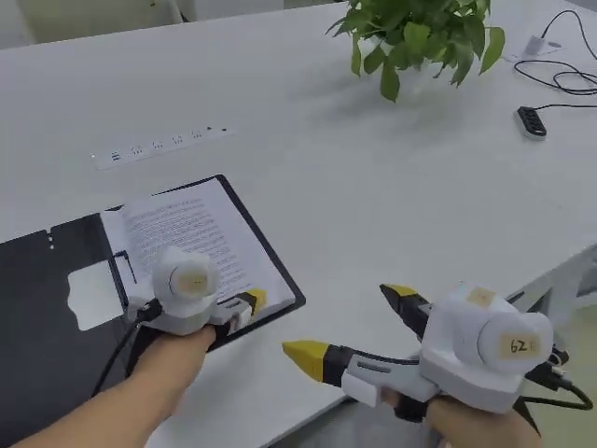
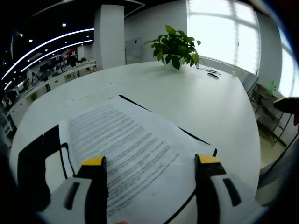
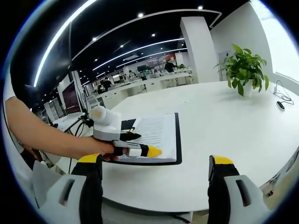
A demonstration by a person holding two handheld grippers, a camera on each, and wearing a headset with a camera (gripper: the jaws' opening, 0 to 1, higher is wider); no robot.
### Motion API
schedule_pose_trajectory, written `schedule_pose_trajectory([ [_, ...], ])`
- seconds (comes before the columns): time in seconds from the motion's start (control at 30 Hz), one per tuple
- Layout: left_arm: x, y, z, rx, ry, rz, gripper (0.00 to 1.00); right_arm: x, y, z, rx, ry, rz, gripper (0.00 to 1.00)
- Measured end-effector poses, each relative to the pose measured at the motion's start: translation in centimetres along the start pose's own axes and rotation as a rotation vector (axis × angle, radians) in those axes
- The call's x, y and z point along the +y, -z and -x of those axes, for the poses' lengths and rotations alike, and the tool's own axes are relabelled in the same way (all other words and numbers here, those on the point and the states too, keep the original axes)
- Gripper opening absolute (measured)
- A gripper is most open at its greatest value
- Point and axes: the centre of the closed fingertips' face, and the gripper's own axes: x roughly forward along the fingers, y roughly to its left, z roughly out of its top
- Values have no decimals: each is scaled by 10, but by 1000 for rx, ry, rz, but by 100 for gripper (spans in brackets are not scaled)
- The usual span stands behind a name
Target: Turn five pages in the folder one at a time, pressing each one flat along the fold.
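Jaws spread over the printed white page (image 2: 126,140) of the black folder (image 1: 37,308), the left yellow-tipped gripper (image 2: 150,160) likely needed one sheet's edge only; the right gripper (image 3: 154,159) hung spread too.

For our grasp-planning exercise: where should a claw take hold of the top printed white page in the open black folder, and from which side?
Probably the free outer edge of the printed white page, near its lower corner, coming from the right: it lies flat, held at the fold of the black folder, so only that edge lifts.
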Motion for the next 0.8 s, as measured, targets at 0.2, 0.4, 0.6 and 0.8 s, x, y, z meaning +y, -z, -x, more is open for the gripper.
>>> schedule_pose_trajectory([
  [0.2,-6,5,-5,-9,-29,-7,75,-1,0,-1,0,8,-3,94],
  [0.4,-8,5,-8,-31,-50,-14,72,-2,0,-1,-2,10,-5,94],
  [0.6,-21,5,-9,-76,-10,-26,55,-3,-1,-1,-5,11,-7,94],
  [0.8,-19,5,-9,-81,-13,-20,53,-2,-2,0,-13,10,-11,94],
])
